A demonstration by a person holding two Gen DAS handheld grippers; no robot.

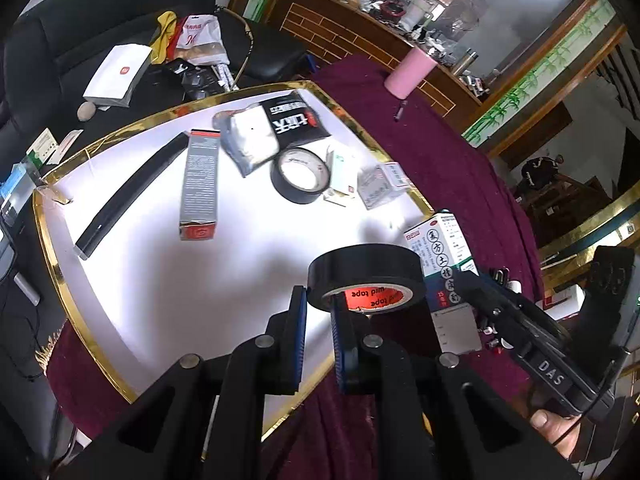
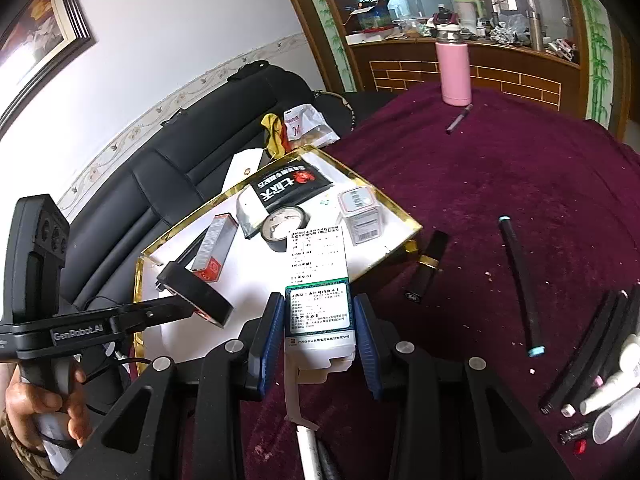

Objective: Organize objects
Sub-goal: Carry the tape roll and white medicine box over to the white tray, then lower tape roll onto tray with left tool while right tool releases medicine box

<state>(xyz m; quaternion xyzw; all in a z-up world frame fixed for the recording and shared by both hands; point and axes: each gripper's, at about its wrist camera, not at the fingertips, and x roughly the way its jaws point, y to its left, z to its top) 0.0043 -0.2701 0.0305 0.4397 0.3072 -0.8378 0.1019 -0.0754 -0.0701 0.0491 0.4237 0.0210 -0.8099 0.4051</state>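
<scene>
My left gripper [image 1: 320,312] is shut on a black tape roll [image 1: 366,276] by its wall and holds it above the near edge of the white gold-rimmed tray [image 1: 60,276]; the roll also shows in the right wrist view [image 2: 196,294]. My right gripper [image 2: 318,320] is shut on a white and green medicine box [image 2: 318,276] and holds it over the tray's near right edge; the box also shows in the left wrist view [image 1: 440,256]. On the tray lie a second tape roll [image 1: 300,176], a grey and red box [image 1: 200,184], a black bar [image 1: 128,196], a black and silver pouch [image 1: 272,132] and small white boxes [image 1: 378,184].
The tray [image 2: 404,216] sits on a maroon cloth [image 2: 520,184]. On the cloth stand a pink bottle [image 2: 454,68] and lie a pen [image 2: 459,119], a black lipstick tube [image 2: 428,266], a long black stick [image 2: 520,284] and several pens and tubes [image 2: 592,380] at the right. A black sofa [image 2: 168,176] is behind.
</scene>
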